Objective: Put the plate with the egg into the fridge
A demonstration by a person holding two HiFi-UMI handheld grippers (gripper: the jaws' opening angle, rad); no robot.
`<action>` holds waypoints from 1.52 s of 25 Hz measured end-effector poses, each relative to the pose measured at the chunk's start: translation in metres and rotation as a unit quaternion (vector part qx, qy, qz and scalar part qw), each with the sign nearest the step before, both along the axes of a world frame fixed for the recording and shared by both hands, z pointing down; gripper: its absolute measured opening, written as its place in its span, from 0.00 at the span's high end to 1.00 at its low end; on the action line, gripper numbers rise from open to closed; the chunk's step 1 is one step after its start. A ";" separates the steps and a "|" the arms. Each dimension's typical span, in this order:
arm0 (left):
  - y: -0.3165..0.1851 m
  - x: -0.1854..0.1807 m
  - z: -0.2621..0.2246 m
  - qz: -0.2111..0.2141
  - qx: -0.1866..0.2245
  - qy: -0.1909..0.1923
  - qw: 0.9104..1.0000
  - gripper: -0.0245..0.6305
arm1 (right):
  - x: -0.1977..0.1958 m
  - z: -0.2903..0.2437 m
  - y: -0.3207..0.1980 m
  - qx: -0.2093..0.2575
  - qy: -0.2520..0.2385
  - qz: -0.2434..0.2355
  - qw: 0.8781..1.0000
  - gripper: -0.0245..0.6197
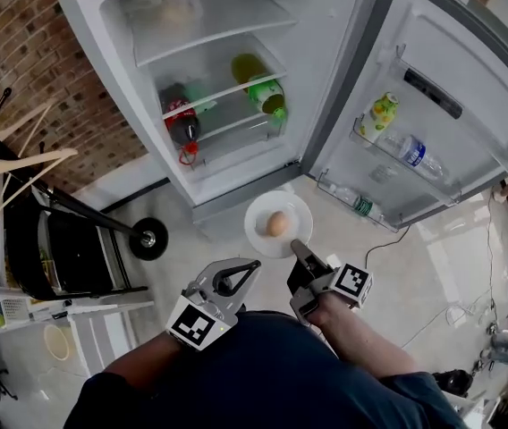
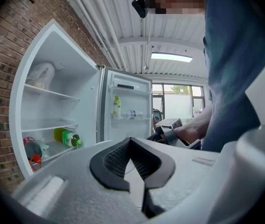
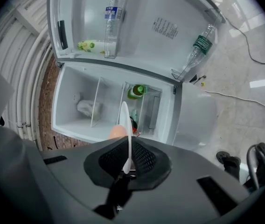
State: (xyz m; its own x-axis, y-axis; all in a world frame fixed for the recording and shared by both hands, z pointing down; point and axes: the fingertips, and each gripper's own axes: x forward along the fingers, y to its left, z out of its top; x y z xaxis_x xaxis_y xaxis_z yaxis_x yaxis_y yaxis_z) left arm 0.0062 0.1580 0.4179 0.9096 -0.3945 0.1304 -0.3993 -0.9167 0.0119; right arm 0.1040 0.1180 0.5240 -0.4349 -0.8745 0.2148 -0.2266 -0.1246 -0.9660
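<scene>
A white plate (image 1: pixel 278 224) with a brown egg (image 1: pixel 276 223) on it hangs over the floor just in front of the open fridge (image 1: pixel 245 184). My right gripper (image 1: pixel 299 250) is shut on the plate's near rim. In the right gripper view the plate (image 3: pixel 126 125) stands edge-on between the pads, and the egg (image 3: pixel 117 131) peeks out on its left. To the left of the plate, my left gripper (image 1: pixel 252 266) is shut and holds nothing. In its own view the left gripper's tips (image 2: pixel 130 141) meet, pointing at the fridge.
The fridge shelves hold a red-capped dark bottle (image 1: pixel 181 125), a green bottle (image 1: pixel 263 89) and a pale bag (image 1: pixel 169 12). Bottles (image 1: pixel 412 153) stand in the open door (image 1: pixel 451 70) at right. A black rack with a wheel (image 1: pixel 149 238) and hangers (image 1: pixel 21 164) stands at left. A cable (image 1: pixel 397 235) lies on the floor.
</scene>
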 end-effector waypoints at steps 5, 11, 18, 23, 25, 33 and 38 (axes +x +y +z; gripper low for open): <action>-0.052 -0.009 -0.005 0.021 -0.001 0.007 1.000 0.96 | -0.013 0.004 -0.048 -0.013 -0.009 0.023 1.000 0.93; -0.098 -0.026 -0.004 0.055 -0.010 0.011 0.998 0.96 | -0.032 0.000 -0.097 -0.014 0.003 0.044 0.999 0.93; -0.136 -0.044 -0.003 0.069 -0.018 0.021 0.997 0.96 | -0.044 0.003 -0.136 -0.020 0.014 0.061 0.998 0.93; -0.153 -0.050 -0.001 0.056 -0.020 0.019 0.998 0.96 | -0.047 0.008 -0.157 -0.024 0.022 0.048 0.998 0.93; -0.162 -0.051 0.001 0.042 -0.024 0.017 0.999 0.96 | -0.045 0.015 -0.167 -0.028 0.026 0.038 0.999 0.93; -0.199 -0.051 0.003 -0.019 -0.027 -0.003 0.999 0.96 | -0.041 0.040 -0.215 -0.040 0.001 -0.001 0.999 0.93; -0.218 -0.042 0.002 -0.043 -0.027 -0.011 0.999 0.96 | -0.038 0.048 -0.248 -0.040 -0.004 -0.021 0.999 0.93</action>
